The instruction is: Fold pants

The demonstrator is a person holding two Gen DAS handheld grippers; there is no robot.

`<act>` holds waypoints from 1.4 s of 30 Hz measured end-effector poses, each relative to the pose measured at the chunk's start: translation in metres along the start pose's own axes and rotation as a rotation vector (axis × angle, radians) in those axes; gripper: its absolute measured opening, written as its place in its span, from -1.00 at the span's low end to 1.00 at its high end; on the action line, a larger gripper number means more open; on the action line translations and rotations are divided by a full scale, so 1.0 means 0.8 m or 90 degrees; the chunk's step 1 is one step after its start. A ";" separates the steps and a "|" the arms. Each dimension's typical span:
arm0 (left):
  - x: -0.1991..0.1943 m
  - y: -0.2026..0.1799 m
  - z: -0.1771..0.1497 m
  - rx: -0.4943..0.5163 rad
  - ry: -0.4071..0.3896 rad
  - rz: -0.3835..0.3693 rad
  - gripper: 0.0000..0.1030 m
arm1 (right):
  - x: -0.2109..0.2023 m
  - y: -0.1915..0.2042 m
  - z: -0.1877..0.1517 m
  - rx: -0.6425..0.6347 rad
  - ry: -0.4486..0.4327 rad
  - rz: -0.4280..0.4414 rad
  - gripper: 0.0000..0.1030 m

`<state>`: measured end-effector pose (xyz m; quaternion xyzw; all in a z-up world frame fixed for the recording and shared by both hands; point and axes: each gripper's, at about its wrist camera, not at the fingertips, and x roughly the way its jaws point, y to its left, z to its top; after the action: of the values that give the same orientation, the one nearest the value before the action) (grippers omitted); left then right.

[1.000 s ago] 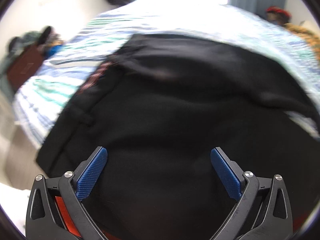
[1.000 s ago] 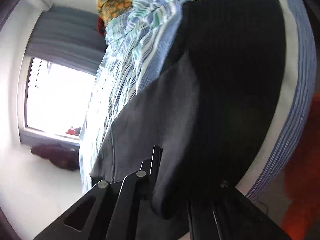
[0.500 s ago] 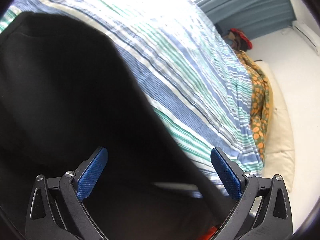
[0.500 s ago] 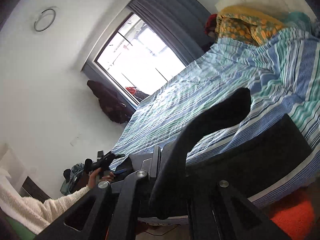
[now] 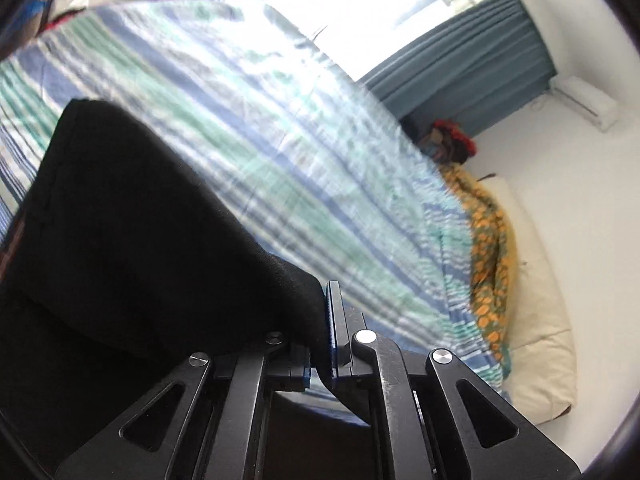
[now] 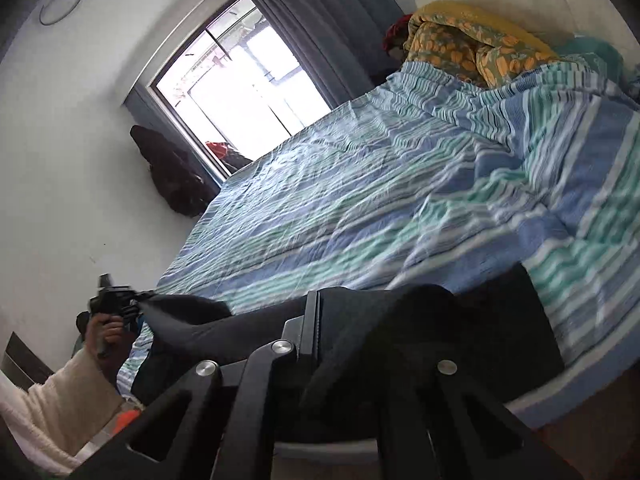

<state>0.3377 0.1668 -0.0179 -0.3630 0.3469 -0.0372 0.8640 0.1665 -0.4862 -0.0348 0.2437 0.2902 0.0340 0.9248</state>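
A big bed [image 6: 360,184] has a striped blue and green sheet, and the black pants [image 5: 132,240] lie at its near edge. The left gripper [image 5: 320,332] pinches one end of the pants, and the right gripper [image 6: 340,344] pinches another part

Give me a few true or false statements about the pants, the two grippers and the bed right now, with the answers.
1. The left gripper is shut on the black pants. True.
2. The right gripper hangs open, holding nothing. False: it is shut on the pants too.
3. The bedspread is plain white. False: it is striped blue, green and white.
4. An orange floral blanket lies at the head of the bed. True.
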 end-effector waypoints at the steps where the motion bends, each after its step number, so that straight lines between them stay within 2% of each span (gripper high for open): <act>1: -0.024 -0.006 0.000 0.028 -0.032 0.003 -0.89 | 0.002 0.007 0.013 -0.002 -0.022 0.018 -0.90; 3: -0.059 0.001 -0.026 0.062 -0.056 0.017 -0.88 | 0.004 0.010 0.030 0.007 -0.037 0.057 -0.89; 5: -0.064 0.035 -0.076 0.041 -0.016 0.039 -0.87 | 0.012 0.002 0.025 0.009 0.008 0.041 -0.88; 7: -0.035 0.077 -0.127 0.027 0.054 0.088 -0.87 | 0.034 -0.030 0.001 0.009 0.093 -0.018 -0.87; 9: 0.010 0.117 -0.183 0.004 0.133 0.134 -0.87 | 0.063 -0.074 -0.037 0.026 0.200 -0.106 -0.87; 10: 0.029 0.131 -0.205 -0.015 0.159 0.143 -0.87 | 0.076 -0.095 -0.056 0.034 0.248 -0.156 -0.87; 12: 0.047 0.135 -0.236 -0.035 0.177 0.162 -0.88 | 0.085 -0.121 -0.082 0.044 0.288 -0.212 -0.87; 17: 0.042 0.116 -0.243 -0.015 0.190 0.160 -0.87 | 0.068 -0.143 -0.088 0.078 0.253 -0.202 -0.86; 21: 0.034 0.115 -0.244 -0.015 0.192 0.158 -0.88 | 0.056 -0.157 -0.089 0.124 0.228 -0.172 -0.69; 22: 0.037 0.117 -0.246 -0.014 0.192 0.158 -0.88 | 0.053 -0.159 -0.089 0.130 0.219 -0.167 -0.61; 23: 0.038 0.117 -0.247 -0.013 0.192 0.158 -0.88 | 0.048 -0.161 -0.089 0.136 0.209 -0.163 -0.36; 25: 0.033 0.118 -0.248 -0.010 0.193 0.157 -0.88 | 0.039 -0.169 -0.090 0.159 0.180 -0.140 -0.06; 26: 0.034 0.118 -0.249 -0.010 0.192 0.157 -0.88 | 0.033 -0.173 -0.090 0.171 0.165 -0.130 -0.13; 27: 0.033 0.119 -0.250 -0.009 0.192 0.157 -0.88 | 0.028 -0.175 -0.090 0.173 0.152 -0.136 -0.38; 28: 0.032 0.117 -0.251 -0.006 0.192 0.159 -0.88 | 0.020 -0.171 -0.089 0.166 0.141 -0.161 -0.78; 32: 0.026 0.105 -0.257 0.034 0.200 0.156 -0.88 | 0.012 -0.158 -0.072 0.103 0.112 -0.252 -0.79; 36: 0.038 0.087 -0.280 0.079 0.235 0.165 -0.88 | 0.009 -0.169 -0.060 0.106 0.095 -0.345 -0.80; 39: 0.044 0.086 -0.288 0.085 0.252 0.174 -0.88 | 0.012 -0.193 -0.062 0.154 0.124 -0.355 -0.79; 42: 0.041 0.086 -0.286 0.081 0.258 0.168 -0.88 | 0.015 -0.195 -0.065 0.154 0.138 -0.364 -0.80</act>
<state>0.2060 0.0692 -0.1951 -0.2448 0.5543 -0.0179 0.7953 0.1354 -0.5985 -0.1519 0.2555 0.4458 -0.2357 0.8249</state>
